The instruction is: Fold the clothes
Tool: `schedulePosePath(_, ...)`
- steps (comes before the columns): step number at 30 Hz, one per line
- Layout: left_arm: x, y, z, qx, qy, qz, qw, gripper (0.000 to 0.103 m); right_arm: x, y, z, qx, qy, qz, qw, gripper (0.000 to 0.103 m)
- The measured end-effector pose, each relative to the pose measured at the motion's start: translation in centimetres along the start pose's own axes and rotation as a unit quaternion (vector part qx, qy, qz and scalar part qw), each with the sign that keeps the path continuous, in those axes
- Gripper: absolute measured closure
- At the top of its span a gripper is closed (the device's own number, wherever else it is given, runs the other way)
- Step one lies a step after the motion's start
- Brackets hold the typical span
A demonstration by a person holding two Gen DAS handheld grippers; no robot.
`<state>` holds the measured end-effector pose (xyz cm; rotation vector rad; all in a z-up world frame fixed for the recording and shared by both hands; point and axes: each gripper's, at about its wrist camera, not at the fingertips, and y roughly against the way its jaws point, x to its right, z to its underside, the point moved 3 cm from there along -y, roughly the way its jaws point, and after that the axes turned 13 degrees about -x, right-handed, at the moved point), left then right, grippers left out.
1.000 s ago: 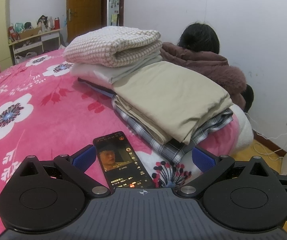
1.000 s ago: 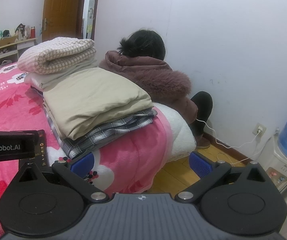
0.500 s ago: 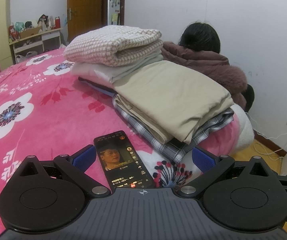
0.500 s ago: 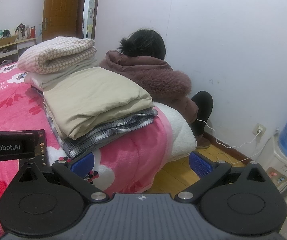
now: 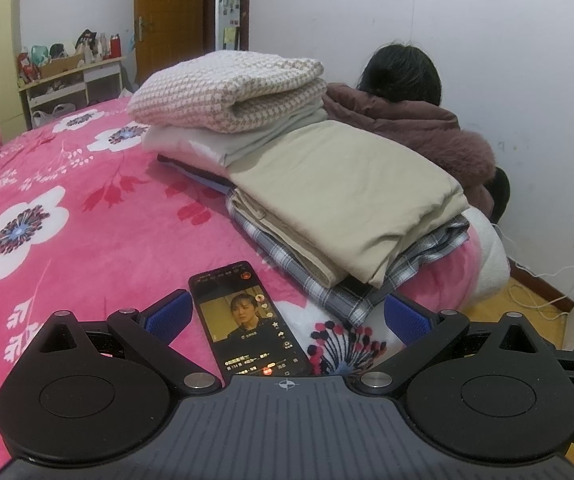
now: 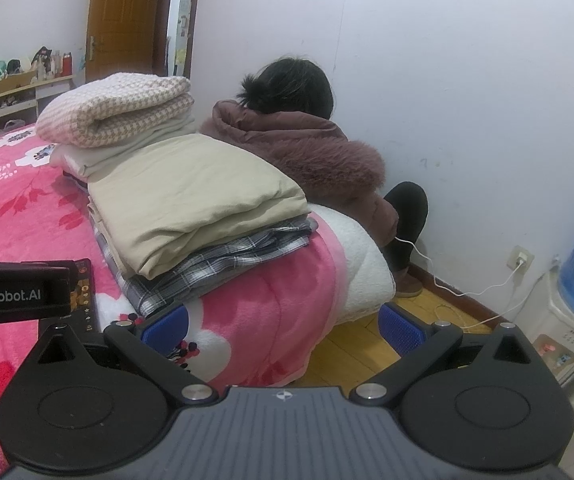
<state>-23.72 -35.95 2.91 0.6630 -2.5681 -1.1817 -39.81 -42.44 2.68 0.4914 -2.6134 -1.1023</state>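
Both grippers, left gripper [image 5: 285,316] & right gripper [image 6: 283,324], are hovering w/ jaws spread wide, holding nothing. The folded beige cotton cloth [image 5: 347,204] is lying atop a plaid garment [image 5: 415,256] near the pink floral blanket [image 5: 67,208] edge. Prob. soft, light, floppy; best pinching a corner at its near folded edge.

Folded beige cloth [image 5: 343,204] atop plaid garment [image 5: 367,280]; behind it, houndstooth blanket [image 5: 227,92] atop grey folds [image 5: 247,144].
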Motion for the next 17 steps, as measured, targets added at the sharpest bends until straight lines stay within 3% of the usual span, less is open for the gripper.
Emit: schedulePosePath(17,-0.04,0.02,0.07,0.0,-0.002,0.001,1.0,0.0,-0.24,0.17,0.06,0.0,0.001,0.001,1.0,0.0)
